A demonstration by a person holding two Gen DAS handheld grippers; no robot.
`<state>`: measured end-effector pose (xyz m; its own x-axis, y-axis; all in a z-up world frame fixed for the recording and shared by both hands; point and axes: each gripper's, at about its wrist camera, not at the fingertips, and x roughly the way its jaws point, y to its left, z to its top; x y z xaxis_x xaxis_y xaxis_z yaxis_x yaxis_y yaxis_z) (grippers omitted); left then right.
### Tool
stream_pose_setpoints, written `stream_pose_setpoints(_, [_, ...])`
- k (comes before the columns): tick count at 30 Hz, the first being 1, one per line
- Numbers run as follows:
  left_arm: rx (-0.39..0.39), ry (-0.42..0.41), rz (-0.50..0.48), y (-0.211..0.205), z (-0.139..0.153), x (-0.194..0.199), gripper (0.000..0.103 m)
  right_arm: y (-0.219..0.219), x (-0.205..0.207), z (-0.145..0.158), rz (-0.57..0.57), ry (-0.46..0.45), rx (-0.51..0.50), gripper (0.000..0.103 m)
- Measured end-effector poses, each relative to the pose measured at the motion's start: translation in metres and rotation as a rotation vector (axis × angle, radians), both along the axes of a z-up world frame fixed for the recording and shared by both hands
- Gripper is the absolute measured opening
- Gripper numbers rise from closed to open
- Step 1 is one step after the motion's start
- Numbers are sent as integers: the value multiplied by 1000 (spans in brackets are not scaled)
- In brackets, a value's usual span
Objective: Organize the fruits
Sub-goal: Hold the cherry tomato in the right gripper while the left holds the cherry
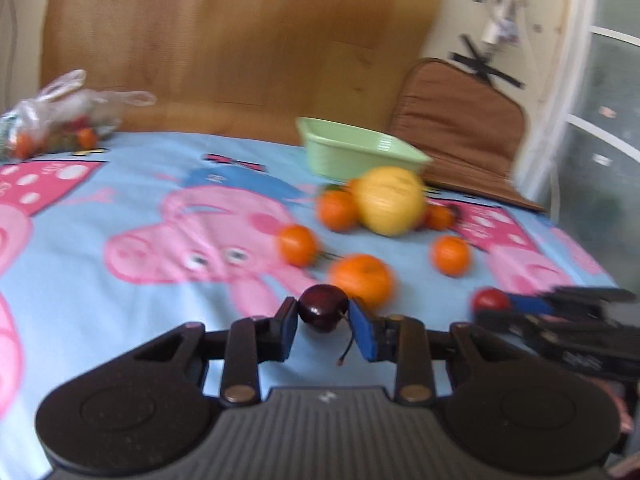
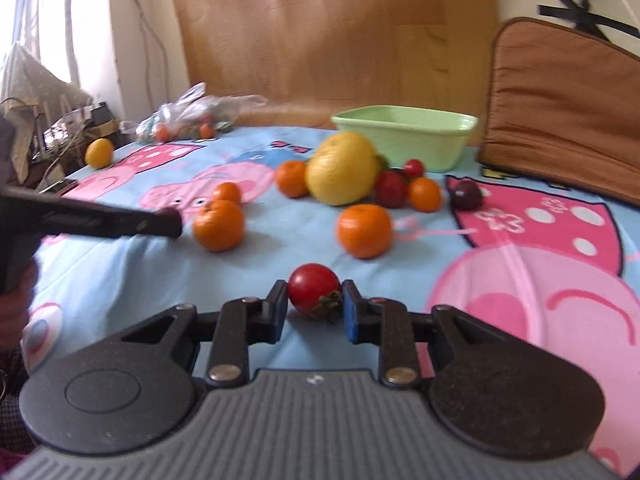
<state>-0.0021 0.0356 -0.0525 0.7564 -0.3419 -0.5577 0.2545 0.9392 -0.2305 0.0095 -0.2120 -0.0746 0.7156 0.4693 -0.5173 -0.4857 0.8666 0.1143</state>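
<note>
My left gripper [image 1: 323, 322] is shut on a dark cherry [image 1: 323, 307] with its stem hanging down, held above the cloth. My right gripper [image 2: 314, 303] is shut on a small red tomato [image 2: 313, 287]; it also shows in the left wrist view [image 1: 490, 300] at the right. Several tangerines [image 2: 364, 230] lie around a big yellow pomelo [image 2: 342, 168]. An empty green tub [image 2: 404, 134] stands behind them. Small red fruits [image 2: 390, 188] and a dark plum [image 2: 466, 195] lie to the pomelo's right.
The table has a blue cartoon-pig cloth [image 2: 520, 280]. A plastic bag of fruit [image 2: 192, 118] and a lemon [image 2: 99, 153] lie at the far left. A brown cushion [image 2: 560, 112] leans at the right. A wooden board [image 2: 320, 32] stands behind.
</note>
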Motion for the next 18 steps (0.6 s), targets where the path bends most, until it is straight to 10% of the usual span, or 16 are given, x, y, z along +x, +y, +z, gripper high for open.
stream_pose_setpoints(7, [77, -7, -174, -77, -4, 9, 29, -24, -5, -3, -56, -23, -19, 32])
stream_pose_setpoints(18, [170, -15, -146, -94, -8, 7, 49, -30, -12, -3, -36, -36, -49, 49])
